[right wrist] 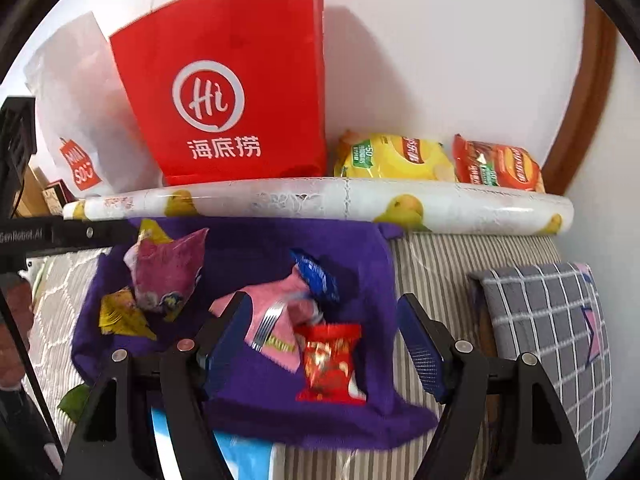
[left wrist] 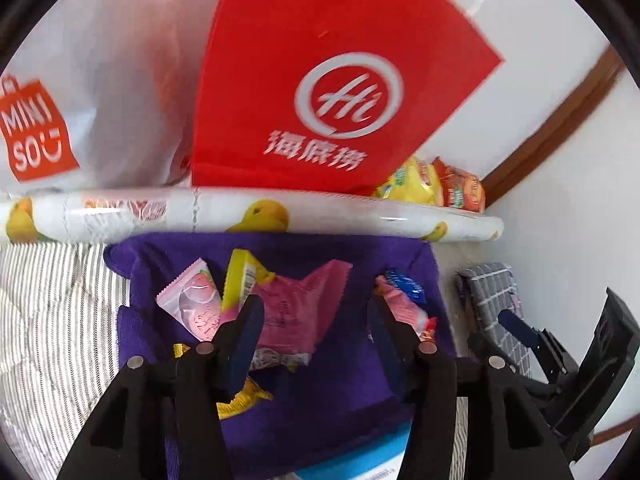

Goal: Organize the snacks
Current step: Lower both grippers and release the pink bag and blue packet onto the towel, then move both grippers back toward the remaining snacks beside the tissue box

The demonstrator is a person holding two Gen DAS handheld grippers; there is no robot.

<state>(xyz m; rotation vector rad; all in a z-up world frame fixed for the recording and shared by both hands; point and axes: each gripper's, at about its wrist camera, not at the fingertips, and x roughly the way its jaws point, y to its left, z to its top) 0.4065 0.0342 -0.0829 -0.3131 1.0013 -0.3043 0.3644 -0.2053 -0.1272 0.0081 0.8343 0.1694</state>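
**Snacks heaped on purple cloth, both grippers empty**

Black left gripper (left wrist: 316, 320) and right gripper (right wrist: 320, 336) hang parted above the purple cloth (right wrist: 360, 264), gripping nothing. Behind stands a red "Hi" bag (right wrist: 224, 92), then a white "MINISO" bag (left wrist: 80, 80). Snack packets (left wrist: 288, 308) lie on the cloth.

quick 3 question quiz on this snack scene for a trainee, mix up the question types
1. True or false: the red paper bag stands on the shelf above the purple cloth.
2. Multiple choice: what lies to the right of the red paper bag in the right wrist view? A) a kettle B) a yellow chip bag and a red chip bag C) a stack of plates
3. Fill in: the small red snack packet lies on the ______ cloth.

Key: 1 true; 2 B; 3 purple
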